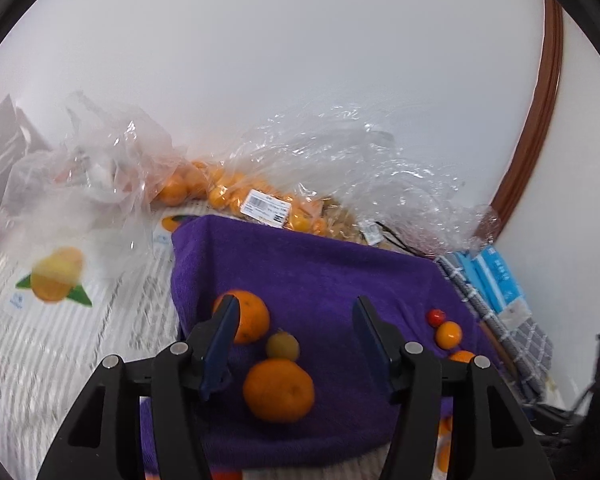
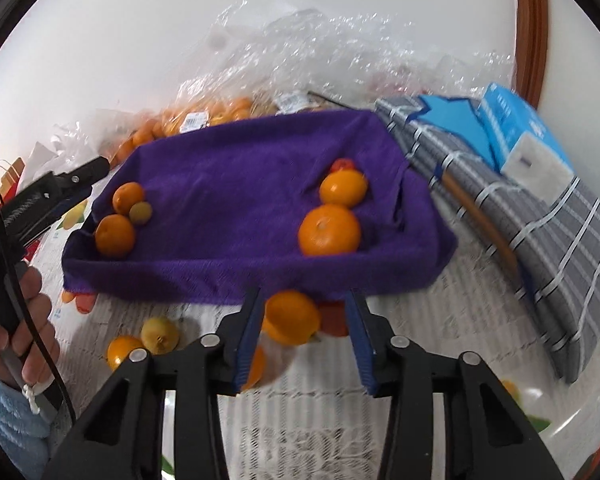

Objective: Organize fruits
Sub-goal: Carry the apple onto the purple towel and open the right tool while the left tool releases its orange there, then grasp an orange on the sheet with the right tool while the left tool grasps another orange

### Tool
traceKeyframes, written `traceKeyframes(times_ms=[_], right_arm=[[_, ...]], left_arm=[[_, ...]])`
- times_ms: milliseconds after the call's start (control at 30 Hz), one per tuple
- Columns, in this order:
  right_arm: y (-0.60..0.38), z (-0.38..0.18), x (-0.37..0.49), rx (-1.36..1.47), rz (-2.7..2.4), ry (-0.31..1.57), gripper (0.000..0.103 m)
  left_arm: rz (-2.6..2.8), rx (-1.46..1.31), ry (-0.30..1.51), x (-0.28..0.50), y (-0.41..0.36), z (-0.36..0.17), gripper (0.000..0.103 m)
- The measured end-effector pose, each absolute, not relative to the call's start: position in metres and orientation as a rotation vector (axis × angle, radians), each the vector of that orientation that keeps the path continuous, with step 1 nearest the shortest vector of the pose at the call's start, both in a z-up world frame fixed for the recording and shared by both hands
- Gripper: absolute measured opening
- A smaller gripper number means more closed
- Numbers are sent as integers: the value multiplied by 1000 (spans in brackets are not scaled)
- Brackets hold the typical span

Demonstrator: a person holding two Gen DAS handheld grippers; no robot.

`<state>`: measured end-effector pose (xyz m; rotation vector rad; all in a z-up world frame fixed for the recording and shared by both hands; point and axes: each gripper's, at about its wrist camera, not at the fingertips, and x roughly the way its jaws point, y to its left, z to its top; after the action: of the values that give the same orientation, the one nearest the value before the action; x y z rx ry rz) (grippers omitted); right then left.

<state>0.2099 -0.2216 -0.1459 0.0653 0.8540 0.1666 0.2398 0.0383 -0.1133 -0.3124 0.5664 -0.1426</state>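
Note:
A purple towel lies on the table. On its left side sit two oranges and a small yellow-green fruit. On its right side sit a small red fruit and two oranges. My left gripper is open and empty above the left group. My right gripper is open around an orange lying on the tablecloth just before the towel's front edge, with a red fruit beside it.
Clear plastic bags of oranges lie behind the towel against the wall. A grey checked cloth and a blue box lie at the right. A yellow fruit and an orange lie on the tablecloth front left.

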Motion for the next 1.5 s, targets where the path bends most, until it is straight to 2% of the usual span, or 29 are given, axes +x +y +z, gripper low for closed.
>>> traceKeyframes(times_ms=[167,267,500,733,1133,1233,1500], right_arm=[[-221,-153,212,113,168,867,41],[-220,-161,218,144,192,894,34],[-231,-143,196,114,133,843,34],[-247,-162,173,43,87,888,34],[-251,-169,167,64,101,854,34],[-251,-169,167,63,100,856,34],[-250,-169,167,55,95,857,34]], left_arm=[[-158,-285,600,215,36,-118,57],[-170,-279,635,204,35,-119,57],[-204,-222,735,176,23,-121,57],[-218,-192,837,153,8,-141,57],[-310,-124,879,155,-40,-151,57],[-282,-95,887,158,-47,-159,38],[-316,-153,876,159,-40,-161,34]])
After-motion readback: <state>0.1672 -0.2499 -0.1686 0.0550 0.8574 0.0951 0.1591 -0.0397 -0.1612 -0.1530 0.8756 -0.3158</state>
